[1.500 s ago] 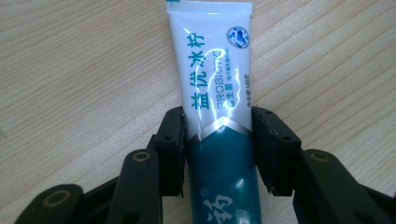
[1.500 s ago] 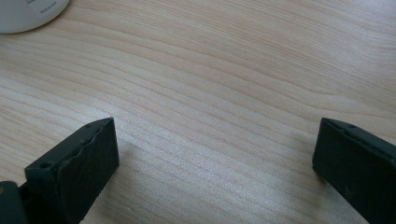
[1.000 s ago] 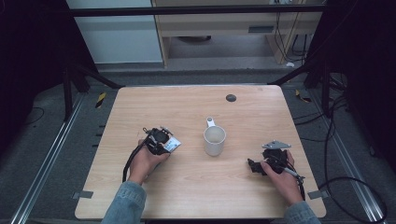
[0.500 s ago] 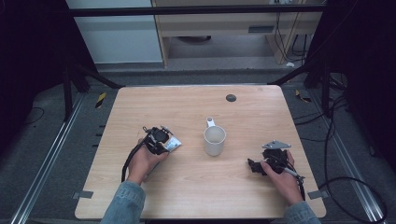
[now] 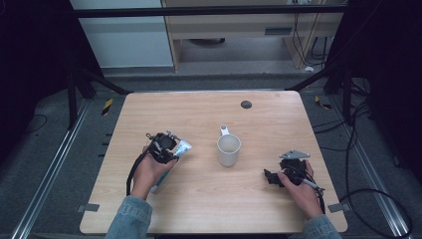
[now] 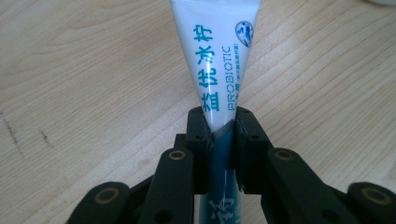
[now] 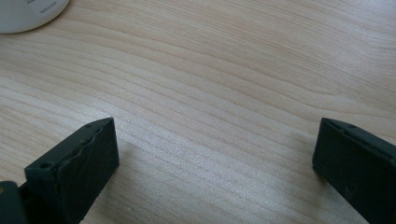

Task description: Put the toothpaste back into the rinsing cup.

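White tube (image 6: 219,60), one mug (image 5: 228,149)

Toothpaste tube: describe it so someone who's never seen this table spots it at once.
On the wooden table, look left of the white mug standing near the middle. The toothpaste tube lies there, clamped in the left gripper. It is white with teal Chinese lettering and the word PROBIOTIC, the only printed item there.

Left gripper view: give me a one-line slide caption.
Left gripper shut on a white toothpaste tube, its black fingers pinching the tube above the wooden table.
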`<action>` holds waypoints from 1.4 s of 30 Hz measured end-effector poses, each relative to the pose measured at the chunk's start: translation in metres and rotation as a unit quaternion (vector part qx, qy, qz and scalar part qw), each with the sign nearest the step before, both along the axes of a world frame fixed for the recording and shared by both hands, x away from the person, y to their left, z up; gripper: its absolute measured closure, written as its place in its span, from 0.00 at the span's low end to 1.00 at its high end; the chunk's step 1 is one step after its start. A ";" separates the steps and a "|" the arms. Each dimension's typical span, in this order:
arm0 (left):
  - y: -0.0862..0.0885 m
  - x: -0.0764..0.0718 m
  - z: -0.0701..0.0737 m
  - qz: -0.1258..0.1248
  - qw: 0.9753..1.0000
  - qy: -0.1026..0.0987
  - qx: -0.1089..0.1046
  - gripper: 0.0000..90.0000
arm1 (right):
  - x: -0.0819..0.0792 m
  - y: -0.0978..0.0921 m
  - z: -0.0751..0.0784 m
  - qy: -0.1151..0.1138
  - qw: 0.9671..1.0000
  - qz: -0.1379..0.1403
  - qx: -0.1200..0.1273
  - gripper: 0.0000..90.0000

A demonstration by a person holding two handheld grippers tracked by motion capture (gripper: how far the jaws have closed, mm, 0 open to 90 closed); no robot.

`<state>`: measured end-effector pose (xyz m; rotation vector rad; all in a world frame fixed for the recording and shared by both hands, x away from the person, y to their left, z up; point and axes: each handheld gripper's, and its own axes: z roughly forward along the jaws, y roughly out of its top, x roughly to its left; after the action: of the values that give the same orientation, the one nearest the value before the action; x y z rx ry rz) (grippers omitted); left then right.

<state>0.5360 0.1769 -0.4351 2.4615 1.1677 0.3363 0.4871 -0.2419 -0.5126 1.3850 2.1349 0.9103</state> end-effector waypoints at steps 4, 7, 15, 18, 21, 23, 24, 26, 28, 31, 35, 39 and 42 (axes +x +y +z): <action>0.000 -0.006 0.008 -0.008 1.000 -0.012 -0.011 0.87 | 0.000 0.000 0.000 0.000 1.000 0.000 0.000 0.01; -0.001 -0.010 0.015 -0.012 1.000 -0.018 -0.011 0.87 | 0.000 0.000 0.000 0.000 1.000 0.000 0.000 0.01; -0.001 -0.011 0.037 -0.018 0.999 -0.037 -0.018 0.87 | 0.000 0.000 0.000 0.000 1.000 0.000 0.000 0.01; -0.001 -0.009 0.039 -0.017 0.999 -0.041 -0.019 0.87 | 0.000 0.000 0.000 0.000 1.000 0.000 0.000 0.01; -0.003 -0.005 0.043 -0.007 0.998 -0.057 -0.030 0.87 | 0.000 0.000 0.000 0.000 1.000 0.000 0.000 0.01; -0.004 -0.004 0.045 -0.008 0.998 -0.061 -0.033 0.87 | 0.000 0.000 0.000 0.000 1.000 0.000 0.000 0.01; -0.007 -0.003 0.049 -0.013 0.997 -0.066 -0.037 0.87 | 0.000 0.000 0.000 0.001 1.000 0.000 0.001 0.01; -0.009 -0.002 0.052 -0.012 0.997 -0.068 -0.038 0.87 | 0.000 0.000 0.000 0.000 1.000 0.001 0.000 0.01; -0.010 -0.001 0.054 -0.014 0.997 -0.073 -0.038 0.87 | 0.000 0.000 0.000 0.001 1.000 0.002 0.000 0.00; -0.011 -0.001 0.056 -0.007 0.996 -0.078 -0.047 0.87 | 0.000 0.000 0.000 0.000 1.000 0.002 -0.001 0.00; -0.015 0.001 0.061 -0.010 0.994 -0.088 -0.055 0.87 | 0.000 0.000 0.000 0.001 1.000 0.001 0.001 0.00; -0.024 0.004 0.065 -0.020 0.994 -0.093 -0.047 0.87 | 0.000 0.000 0.000 0.000 1.000 0.004 -0.001 0.00; -0.028 0.005 0.068 -0.023 0.994 -0.097 -0.054 0.87 | 0.000 0.000 0.000 0.000 1.000 0.005 -0.001 0.00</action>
<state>0.5406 0.1489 -0.3675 2.3002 1.0210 0.4744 0.4872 -0.2419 -0.5128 1.3738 2.1437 0.9109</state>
